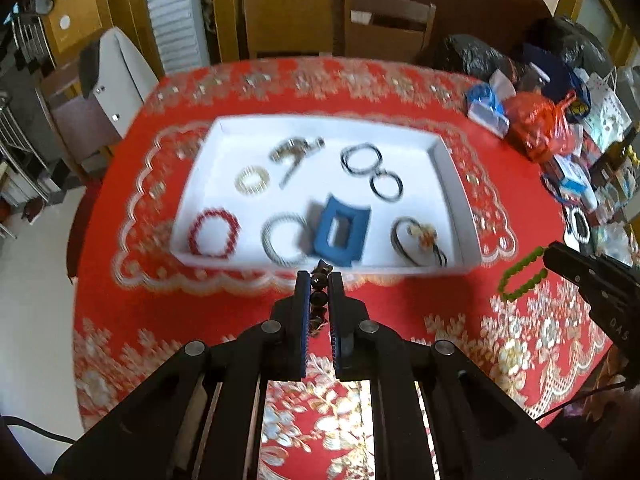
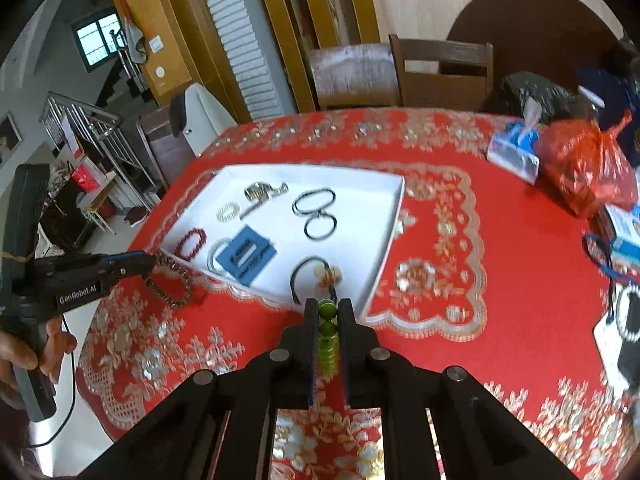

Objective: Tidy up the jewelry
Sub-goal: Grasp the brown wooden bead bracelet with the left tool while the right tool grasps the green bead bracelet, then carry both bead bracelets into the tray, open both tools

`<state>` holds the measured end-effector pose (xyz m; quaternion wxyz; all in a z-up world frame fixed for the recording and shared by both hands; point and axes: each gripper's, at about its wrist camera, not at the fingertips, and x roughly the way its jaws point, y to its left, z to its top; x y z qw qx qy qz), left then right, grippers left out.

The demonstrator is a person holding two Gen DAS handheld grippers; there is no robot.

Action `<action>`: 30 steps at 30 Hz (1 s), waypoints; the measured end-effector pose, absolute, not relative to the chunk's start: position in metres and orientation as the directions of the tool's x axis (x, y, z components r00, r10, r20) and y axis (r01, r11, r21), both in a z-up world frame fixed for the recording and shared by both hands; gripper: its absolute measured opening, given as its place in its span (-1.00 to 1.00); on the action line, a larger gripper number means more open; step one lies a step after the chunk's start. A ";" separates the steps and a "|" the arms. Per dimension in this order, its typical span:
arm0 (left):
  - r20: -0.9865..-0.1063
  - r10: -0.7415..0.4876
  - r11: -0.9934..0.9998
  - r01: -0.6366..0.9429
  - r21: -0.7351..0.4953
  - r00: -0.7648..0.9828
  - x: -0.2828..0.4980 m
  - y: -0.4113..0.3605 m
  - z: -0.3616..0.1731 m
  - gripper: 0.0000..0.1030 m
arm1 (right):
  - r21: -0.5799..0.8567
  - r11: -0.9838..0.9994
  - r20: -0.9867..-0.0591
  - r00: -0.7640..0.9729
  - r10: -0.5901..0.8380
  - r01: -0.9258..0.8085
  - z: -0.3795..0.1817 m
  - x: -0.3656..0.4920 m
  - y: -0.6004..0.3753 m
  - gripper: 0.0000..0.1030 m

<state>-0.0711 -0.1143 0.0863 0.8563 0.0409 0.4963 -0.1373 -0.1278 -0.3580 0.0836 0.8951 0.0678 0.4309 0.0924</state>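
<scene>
Jewelry pieces, a dark brown beaded bracelet (image 1: 319, 292) clamped in the left gripper (image 1: 319, 280) and a green beaded bracelet (image 2: 327, 320) pinched by the right gripper (image 2: 328, 308), are best lowered onto apparently bare patches of the shallow white cardboard tray (image 1: 444, 152) before being let go.

Red floral tablecloth (image 1: 400, 92), red plastic bag (image 2: 580, 164), two wooden chairs (image 2: 400, 74) behind.

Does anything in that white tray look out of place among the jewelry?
Yes: a blue block with a rectangular hole lies askew in the tray, overlapping a silver bracelet, unlike the rings and bracelets around it.
</scene>
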 end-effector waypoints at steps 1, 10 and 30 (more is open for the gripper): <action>-0.856 -0.191 0.961 0.271 -0.062 0.481 -0.067 -0.113 0.091 -0.86 | 0.197 0.974 -0.756 0.616 0.223 -0.111 0.087 -0.125 -0.357 -0.83; -0.834 -0.156 0.964 0.266 -0.011 0.529 -0.036 -0.116 0.109 -0.86 | 0.186 0.975 -0.752 0.620 0.223 -0.124 0.096 -0.087 -0.355 -0.83; -0.874 -0.178 0.962 0.267 -0.058 0.452 0.048 -0.129 0.076 -0.86 | 0.212 0.971 -0.802 0.548 0.238 -0.112 0.066 -0.014 -0.332 -0.83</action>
